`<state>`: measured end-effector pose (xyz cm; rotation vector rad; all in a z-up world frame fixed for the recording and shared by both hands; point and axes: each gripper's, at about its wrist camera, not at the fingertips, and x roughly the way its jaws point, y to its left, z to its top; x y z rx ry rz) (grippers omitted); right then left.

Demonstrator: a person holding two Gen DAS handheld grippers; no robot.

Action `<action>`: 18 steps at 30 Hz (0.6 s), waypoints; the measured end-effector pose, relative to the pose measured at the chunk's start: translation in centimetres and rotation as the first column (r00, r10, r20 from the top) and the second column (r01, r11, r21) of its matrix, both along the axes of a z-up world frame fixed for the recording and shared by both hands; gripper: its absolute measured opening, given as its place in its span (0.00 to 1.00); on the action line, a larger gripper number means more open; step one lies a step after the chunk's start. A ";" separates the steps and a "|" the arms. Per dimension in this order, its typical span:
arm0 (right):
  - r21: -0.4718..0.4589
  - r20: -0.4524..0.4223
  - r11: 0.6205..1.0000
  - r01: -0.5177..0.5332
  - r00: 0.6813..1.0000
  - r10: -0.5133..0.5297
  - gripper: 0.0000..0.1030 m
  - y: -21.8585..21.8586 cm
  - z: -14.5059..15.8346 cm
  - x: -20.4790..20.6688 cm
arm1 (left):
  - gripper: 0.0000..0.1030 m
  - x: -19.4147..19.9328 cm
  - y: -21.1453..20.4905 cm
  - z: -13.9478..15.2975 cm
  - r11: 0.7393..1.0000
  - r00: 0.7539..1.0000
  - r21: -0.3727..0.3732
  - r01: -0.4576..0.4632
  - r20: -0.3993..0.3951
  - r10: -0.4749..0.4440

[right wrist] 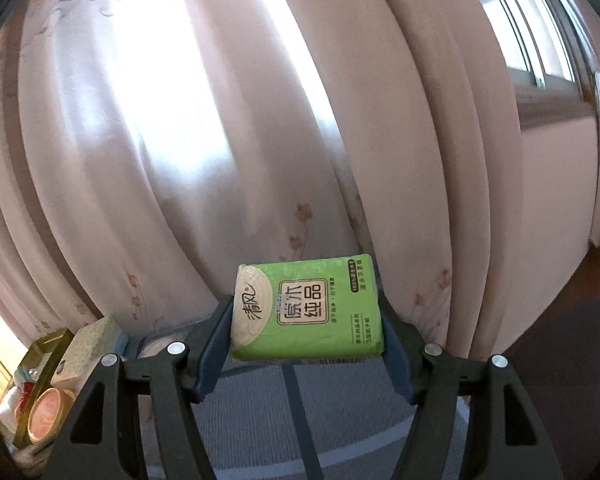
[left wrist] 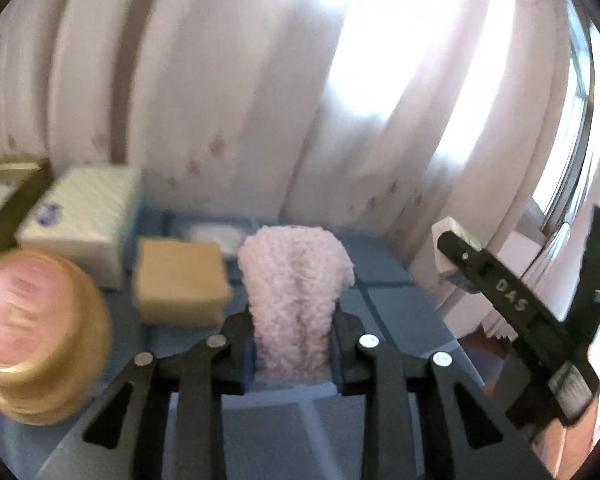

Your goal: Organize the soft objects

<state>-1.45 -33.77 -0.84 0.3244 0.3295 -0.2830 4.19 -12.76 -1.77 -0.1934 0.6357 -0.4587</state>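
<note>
In the left wrist view my left gripper [left wrist: 294, 320] is shut on a fluffy pale pink cloth [left wrist: 296, 280], which stands up between the pads above the blue surface [left wrist: 404, 320]. A yellow sponge [left wrist: 180, 282] lies just left of it, with a white soft item [left wrist: 216, 236] behind. In the right wrist view my right gripper [right wrist: 306, 320] is shut on a green tissue pack [right wrist: 306, 308], held flat in the air in front of the curtain. The other gripper [left wrist: 516, 312] shows at the right of the left wrist view.
A white tissue box [left wrist: 80, 220] and a pink-lidded gold jar [left wrist: 36, 332] stand at the left, seen also as box [right wrist: 86, 352] and jar [right wrist: 50, 412]. A gold-framed tray [right wrist: 40, 364] sits beside them. Pale curtains [right wrist: 220, 140] hang behind; a window [right wrist: 540, 40] is at right.
</note>
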 end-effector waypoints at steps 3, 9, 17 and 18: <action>-0.041 0.032 0.999 -0.007 0.999 0.009 0.67 0.7 0.4 -0.3 | 0.26 -0.9 2.4 1.1 0.999 0.996 0.018 -0.050 0.070 0.049; -0.111 0.052 0.994 -0.001 0.999 0.007 0.67 1.9 0.7 -0.4 | 0.26 -1.3 5.1 2.3 0.978 0.967 0.118 -0.173 0.210 0.146; -0.207 0.048 0.978 0.017 0.999 -0.008 0.67 3.8 1.0 -0.3 | 0.26 -1.7 8.0 1.8 0.948 0.933 0.178 -0.265 0.297 0.205; -0.215 0.044 0.976 0.016 0.999 -0.006 0.67 4.0 0.9 -0.2 | 0.26 -2.0 8.4 1.9 0.946 0.930 0.180 -0.271 0.301 0.209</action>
